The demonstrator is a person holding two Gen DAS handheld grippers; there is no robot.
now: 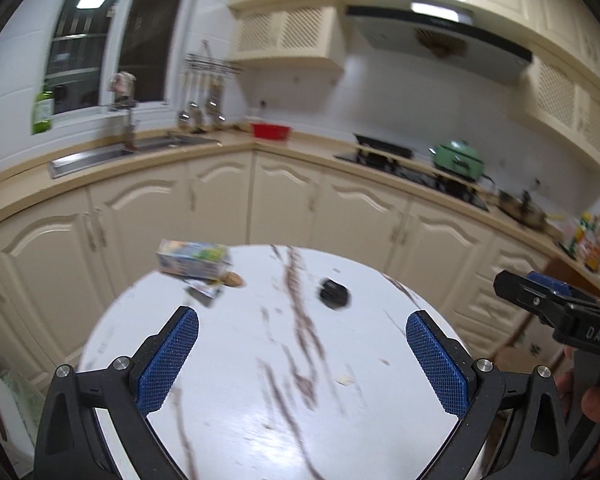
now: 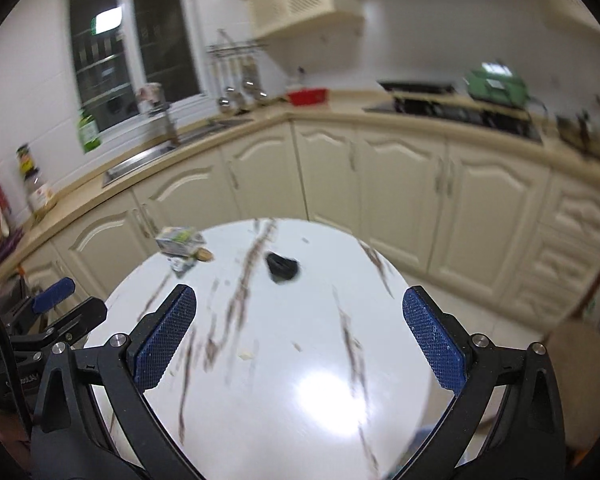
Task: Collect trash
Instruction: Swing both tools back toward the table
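Above the round table [image 1: 260, 360], both tongs [image 1: 302, 356] [image 2: 300, 340] hang spread, empty.

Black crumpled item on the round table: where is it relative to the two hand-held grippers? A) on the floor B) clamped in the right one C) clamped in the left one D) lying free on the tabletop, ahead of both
D: the black crumpled item lies on the white round table, beyond the open left hand-held gripper and open right hand-held gripper, touching neither.
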